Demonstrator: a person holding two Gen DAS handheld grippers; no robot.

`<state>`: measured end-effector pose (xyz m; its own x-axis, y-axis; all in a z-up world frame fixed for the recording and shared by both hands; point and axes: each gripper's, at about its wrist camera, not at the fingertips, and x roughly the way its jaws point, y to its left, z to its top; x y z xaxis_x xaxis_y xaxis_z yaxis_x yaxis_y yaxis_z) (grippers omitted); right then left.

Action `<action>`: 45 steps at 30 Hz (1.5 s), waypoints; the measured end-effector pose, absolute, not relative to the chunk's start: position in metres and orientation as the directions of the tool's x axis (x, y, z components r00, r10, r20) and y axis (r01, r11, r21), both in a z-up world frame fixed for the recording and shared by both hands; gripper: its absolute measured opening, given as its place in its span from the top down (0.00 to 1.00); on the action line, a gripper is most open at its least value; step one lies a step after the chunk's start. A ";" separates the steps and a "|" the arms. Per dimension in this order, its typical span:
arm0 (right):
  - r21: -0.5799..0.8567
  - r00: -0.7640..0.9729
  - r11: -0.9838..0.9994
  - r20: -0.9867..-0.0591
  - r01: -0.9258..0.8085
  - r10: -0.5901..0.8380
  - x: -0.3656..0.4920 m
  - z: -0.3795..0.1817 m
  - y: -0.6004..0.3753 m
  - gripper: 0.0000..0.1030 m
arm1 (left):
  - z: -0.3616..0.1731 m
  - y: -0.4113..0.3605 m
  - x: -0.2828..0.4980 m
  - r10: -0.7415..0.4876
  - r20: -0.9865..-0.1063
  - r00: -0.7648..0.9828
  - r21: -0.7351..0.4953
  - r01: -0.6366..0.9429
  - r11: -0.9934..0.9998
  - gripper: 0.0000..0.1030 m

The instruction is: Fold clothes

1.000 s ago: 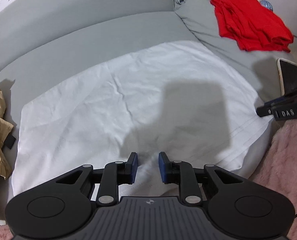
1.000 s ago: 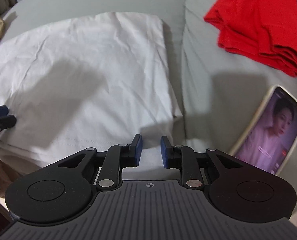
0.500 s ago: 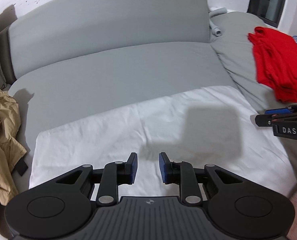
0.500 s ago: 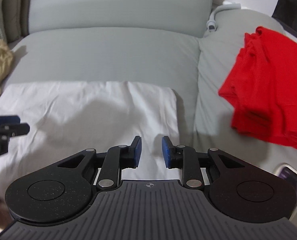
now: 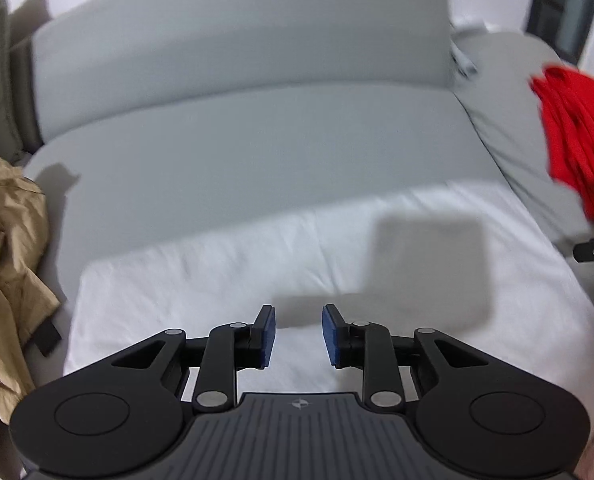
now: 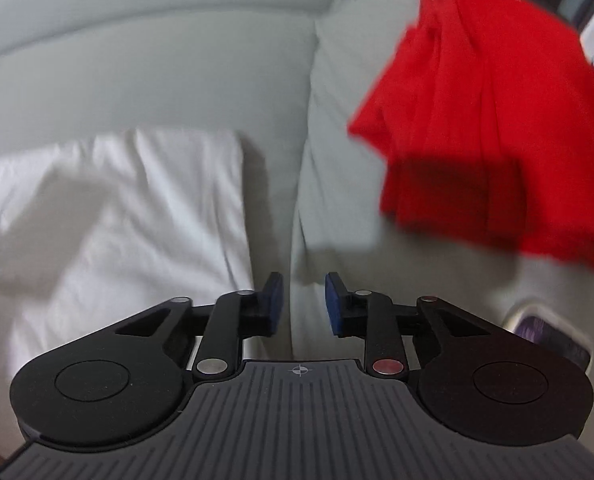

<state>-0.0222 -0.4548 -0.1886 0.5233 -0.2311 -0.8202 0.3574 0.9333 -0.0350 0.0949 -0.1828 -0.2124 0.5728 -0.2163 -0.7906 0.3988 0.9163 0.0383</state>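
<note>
The white garment (image 5: 337, 264) lies flat on the grey sofa seat (image 5: 257, 140) as a tidy rectangle, its edges straight and its surface smooth apart from a few soft creases — to my eye this one looks folded, or very near it. Off to the right, on the neighbouring cushion, the red garment (image 6: 485, 120) sits in a layered stack that also looks finished. What seems left is the tan garment (image 5: 5, 264), a crumpled heap at the left end of the sofa, touching nothing of the white piece and plainly not yet folded. The left gripper (image 5: 298, 334) hangs over the near edge of the white garment with its blue pads parted and nothing between them; its jaws have just been opening a little further. The right gripper (image 6: 303, 302) is likewise released and empty, hovering over the seam between the two cushions just beside the white garment's right edge — its tip also shows at the right rim of the left wrist view. A phone (image 6: 553, 332) lies on the right cushion near the red stack, partly hidden behind the right gripper's body. I'd judge the work roughly two-thirds along: two pieces done and laid out, one crumpled piece waiting, and both grippers free to go for it.
</note>
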 end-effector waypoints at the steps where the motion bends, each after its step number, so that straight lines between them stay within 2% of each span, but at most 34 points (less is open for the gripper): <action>1: -0.011 0.552 0.934 -0.804 0.356 -0.220 -0.016 -0.185 -0.455 0.72 | -0.212 -0.182 0.102 -0.207 -0.784 0.585 0.041 0.381 0.924 0.75; 4: 0.029 0.624 0.939 -0.754 0.343 -0.205 0.005 -0.180 -0.454 0.72 | -0.215 -0.179 0.119 -0.162 -0.772 0.615 0.070 0.335 0.940 0.75; 11: 0.058 0.666 0.956 -0.730 0.288 -0.156 0.057 -0.201 -0.437 0.72 | -0.236 -0.159 0.157 -0.028 -0.758 0.652 0.133 0.196 0.971 0.75; 16: -0.069 0.582 0.963 -0.784 0.262 -0.215 0.071 -0.228 -0.429 0.74 | -0.256 -0.145 0.177 0.043 -0.779 0.625 0.181 0.158 0.971 0.74; 20: -0.077 0.571 0.963 -0.792 0.259 -0.216 0.068 -0.226 -0.435 0.74 | -0.260 -0.144 0.194 0.070 -0.790 0.609 0.221 0.177 0.959 0.74; 24: -0.059 0.567 0.955 -0.793 0.291 -0.222 0.058 -0.207 -0.436 0.73 | -0.240 -0.136 0.190 0.051 -0.782 0.621 0.181 0.148 0.972 0.76; 27: 0.011 0.596 0.961 -0.786 0.277 -0.163 0.045 -0.189 -0.429 0.72 | -0.225 -0.143 0.162 -0.015 -0.764 0.646 0.170 0.223 0.960 0.75; 32: 0.063 0.629 0.986 -0.776 0.153 -0.048 0.026 -0.172 -0.381 0.72 | -0.214 -0.154 0.119 -0.054 -0.793 0.606 0.161 0.294 0.942 0.75; 38: 0.043 0.612 0.998 -0.791 0.046 0.006 0.005 -0.175 -0.334 0.70 | -0.213 -0.155 0.077 -0.049 -0.828 0.558 0.181 0.350 0.919 0.75; 45: 0.066 0.577 0.997 -0.816 0.038 0.032 -0.029 -0.190 -0.319 0.67 | -0.211 -0.145 0.037 -0.067 -0.825 0.561 0.180 0.373 0.910 0.73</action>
